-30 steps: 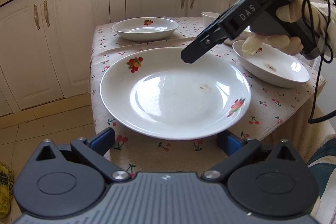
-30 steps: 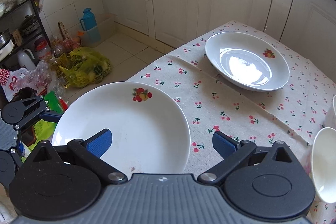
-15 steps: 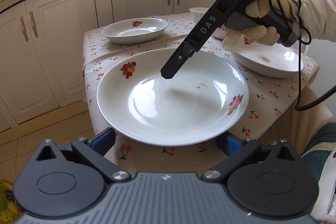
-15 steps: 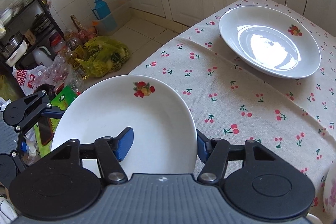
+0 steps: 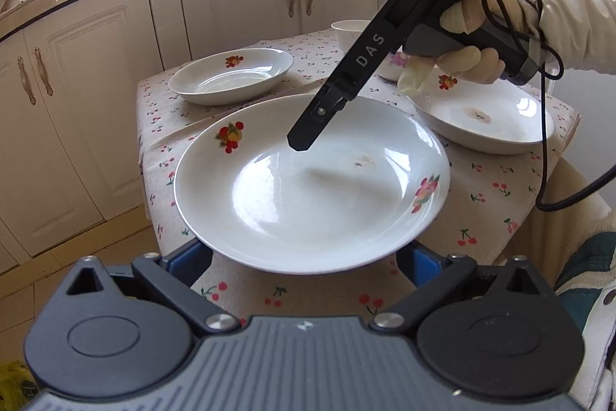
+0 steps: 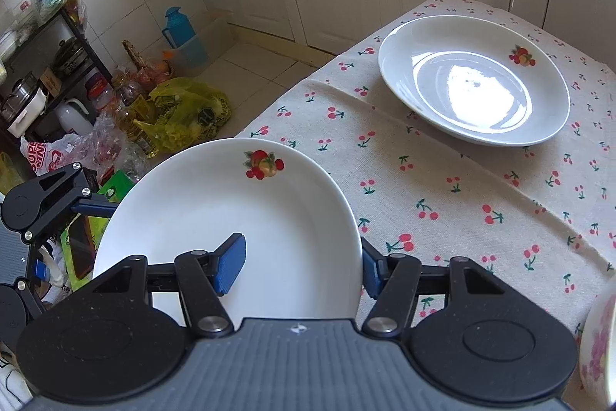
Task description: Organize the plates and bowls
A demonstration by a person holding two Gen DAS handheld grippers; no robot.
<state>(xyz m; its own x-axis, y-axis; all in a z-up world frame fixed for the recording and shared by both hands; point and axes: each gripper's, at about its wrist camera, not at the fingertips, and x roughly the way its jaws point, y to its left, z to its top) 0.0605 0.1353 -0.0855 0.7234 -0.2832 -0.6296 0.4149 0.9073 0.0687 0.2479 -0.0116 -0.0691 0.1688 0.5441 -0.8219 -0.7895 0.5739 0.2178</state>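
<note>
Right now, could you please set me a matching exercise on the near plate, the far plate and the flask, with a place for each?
Things:
1. near plate
2. far plate
3. flask

Places:
A. standing on the floor
B. sticking out over the edge of the table
C. lying wholly on the table

Pairs: 1-B, 2-C, 3-A.

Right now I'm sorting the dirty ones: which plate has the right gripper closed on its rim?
The nearest plate, overhanging the table edge. The right gripper pinches its rim; the other two plates lie untouched.
</note>
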